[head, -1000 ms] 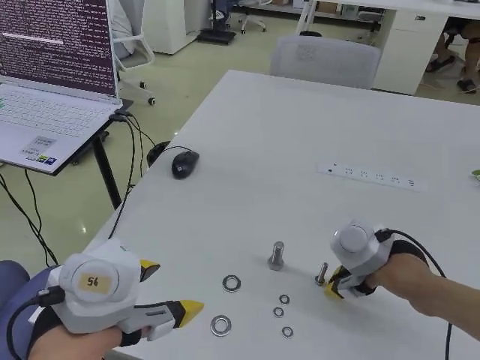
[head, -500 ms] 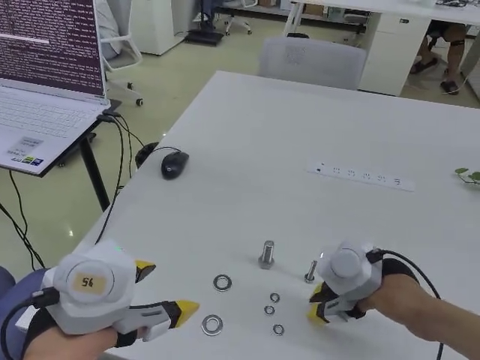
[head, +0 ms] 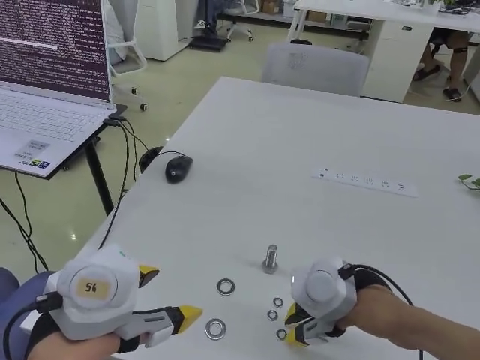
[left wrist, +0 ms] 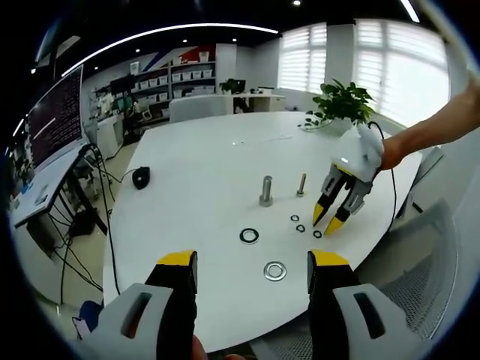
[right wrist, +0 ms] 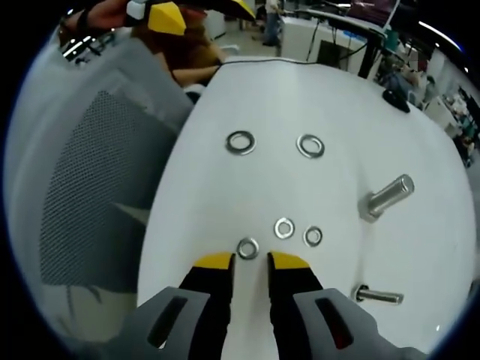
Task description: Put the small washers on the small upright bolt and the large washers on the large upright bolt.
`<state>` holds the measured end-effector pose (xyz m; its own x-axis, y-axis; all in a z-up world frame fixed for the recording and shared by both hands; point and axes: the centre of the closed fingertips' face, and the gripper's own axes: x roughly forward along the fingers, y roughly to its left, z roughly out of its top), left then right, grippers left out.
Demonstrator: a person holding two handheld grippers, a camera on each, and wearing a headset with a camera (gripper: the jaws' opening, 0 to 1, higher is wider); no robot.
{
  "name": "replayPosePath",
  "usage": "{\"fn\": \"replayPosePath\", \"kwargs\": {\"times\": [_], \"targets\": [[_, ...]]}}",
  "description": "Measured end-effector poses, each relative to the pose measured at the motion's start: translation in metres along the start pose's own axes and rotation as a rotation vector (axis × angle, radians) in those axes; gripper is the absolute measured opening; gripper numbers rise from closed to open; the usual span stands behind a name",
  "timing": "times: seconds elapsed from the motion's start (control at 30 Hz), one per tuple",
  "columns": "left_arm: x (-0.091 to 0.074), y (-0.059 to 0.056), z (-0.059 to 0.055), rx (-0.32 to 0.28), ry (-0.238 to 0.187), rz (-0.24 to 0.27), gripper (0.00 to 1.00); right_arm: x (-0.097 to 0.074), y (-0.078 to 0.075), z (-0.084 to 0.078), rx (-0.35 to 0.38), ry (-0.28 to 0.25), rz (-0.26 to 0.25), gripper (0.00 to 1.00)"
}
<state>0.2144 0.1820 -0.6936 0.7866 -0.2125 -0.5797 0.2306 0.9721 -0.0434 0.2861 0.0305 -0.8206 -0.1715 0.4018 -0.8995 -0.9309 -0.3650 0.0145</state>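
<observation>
Fingers [right wrist: 214, 262] of right gripper [right wrist: 250, 261] bit apart, empty; small washer [right wrist: 247, 247] just ahead. Pinch its rim softly. Left gripper [left wrist: 253, 260] spread wide, empty.

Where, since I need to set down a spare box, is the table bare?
Bare: the table between mouse and power strip, and beyond the strip toward the chair. Crowded: the near edge, with large bolt, washers, left gripper and right gripper.

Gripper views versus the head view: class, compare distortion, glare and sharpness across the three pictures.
Left gripper view: fisheye bows the table edge; the windows blow out white. Right gripper view: same bowing, yet the small washers stay sharp. Head view: straight lines, even light, the large bolt in focus.
</observation>
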Motion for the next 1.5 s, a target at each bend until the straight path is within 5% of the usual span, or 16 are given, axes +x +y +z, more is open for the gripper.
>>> {"fn": "replayPosePath", "kwargs": {"times": [0.8, 1.5], "targets": [[0.0034, -0.0042, 0.0048, 0.015, -0.007, -0.016, 0.59, 0.0067, 0.0046, 0.0005, -0.170, 0.078, 0.043, 0.17], [-0.0003, -0.0002, 0.0032, 0.003, -0.011, 0.000, 0.58, 0.0031, 0.0063, -0.0025, -0.066, 0.028, -0.002, 0.13]]}}
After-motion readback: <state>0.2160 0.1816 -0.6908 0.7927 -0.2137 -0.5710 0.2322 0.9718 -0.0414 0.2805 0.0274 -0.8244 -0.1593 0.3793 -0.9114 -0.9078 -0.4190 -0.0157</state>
